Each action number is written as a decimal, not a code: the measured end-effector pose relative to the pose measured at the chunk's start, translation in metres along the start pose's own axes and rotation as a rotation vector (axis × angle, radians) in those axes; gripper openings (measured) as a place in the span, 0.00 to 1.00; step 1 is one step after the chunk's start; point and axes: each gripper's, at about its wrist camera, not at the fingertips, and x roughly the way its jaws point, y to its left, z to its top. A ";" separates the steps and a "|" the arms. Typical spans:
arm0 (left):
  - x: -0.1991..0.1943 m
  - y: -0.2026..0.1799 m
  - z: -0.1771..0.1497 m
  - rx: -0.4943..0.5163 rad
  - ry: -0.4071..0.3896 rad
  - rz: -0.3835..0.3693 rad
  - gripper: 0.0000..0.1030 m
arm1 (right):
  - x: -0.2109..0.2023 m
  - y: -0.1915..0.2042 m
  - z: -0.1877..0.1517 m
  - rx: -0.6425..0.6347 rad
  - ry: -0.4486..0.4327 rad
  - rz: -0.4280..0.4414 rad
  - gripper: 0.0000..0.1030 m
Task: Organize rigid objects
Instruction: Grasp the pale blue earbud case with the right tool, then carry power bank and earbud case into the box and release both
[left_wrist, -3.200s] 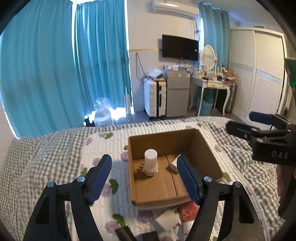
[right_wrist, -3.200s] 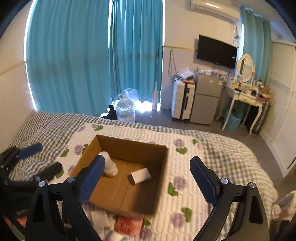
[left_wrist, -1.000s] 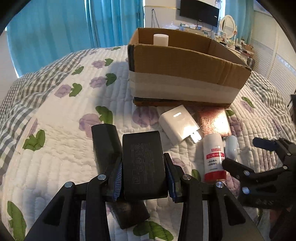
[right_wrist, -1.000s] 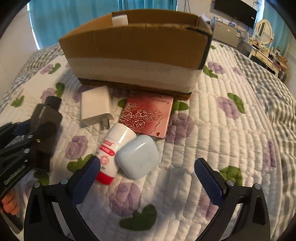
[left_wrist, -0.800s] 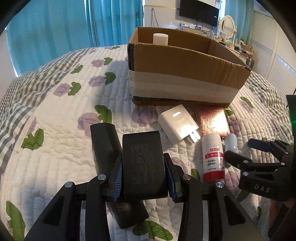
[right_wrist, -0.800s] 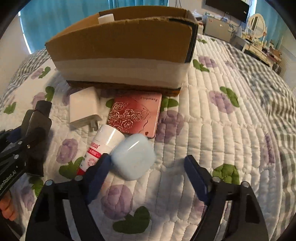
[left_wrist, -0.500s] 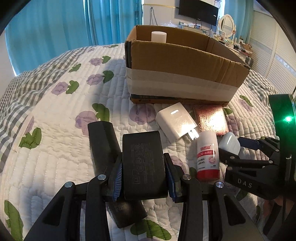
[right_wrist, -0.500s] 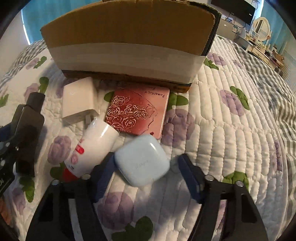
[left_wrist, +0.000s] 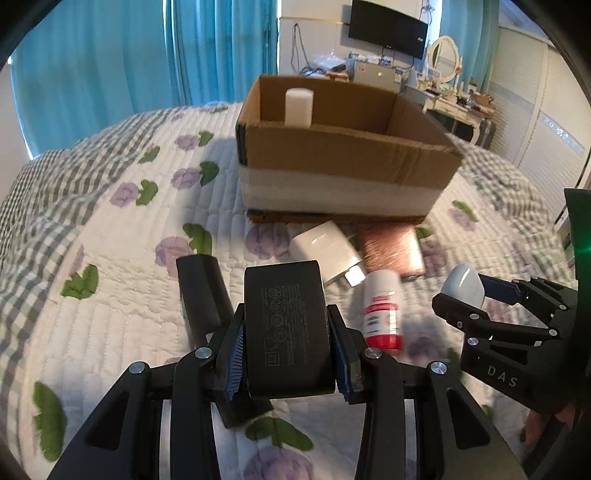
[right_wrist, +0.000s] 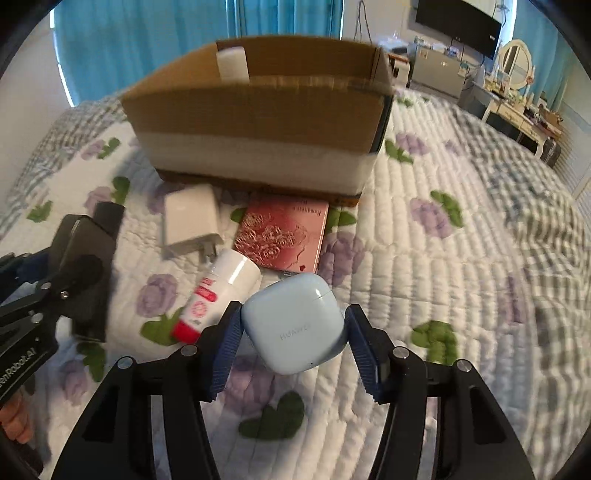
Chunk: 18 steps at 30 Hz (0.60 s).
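Both grippers carry loads toward the cardboard box (right_wrist: 258, 110) ahead: the right gripper (right_wrist: 291, 328), jaws just closing, clamps the earbud case (right_wrist: 291, 321); the left gripper (left_wrist: 286, 343) pinches a black adapter (left_wrist: 286, 325).

The pale blue earbud case (right_wrist: 293, 323) carries the word "HUAWEI". The right gripper (left_wrist: 476, 295) body shows "DAS". The left gripper (right_wrist: 22, 266) body shows "enRobot.AI".

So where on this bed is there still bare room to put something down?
The quilt right of the pink booklet is bare, as is the stretch left of the cardboard box. Crowded: the strip before the box, with white charger and red-capped bottle.
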 end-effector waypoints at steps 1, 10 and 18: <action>-0.008 -0.002 0.002 0.002 -0.009 -0.005 0.39 | -0.007 -0.001 0.000 0.000 -0.010 0.000 0.55; -0.074 -0.008 0.050 0.034 -0.122 -0.045 0.39 | -0.095 0.002 0.041 -0.036 -0.165 -0.021 0.55; -0.094 -0.006 0.121 0.050 -0.199 -0.072 0.39 | -0.149 -0.012 0.109 -0.028 -0.304 0.006 0.55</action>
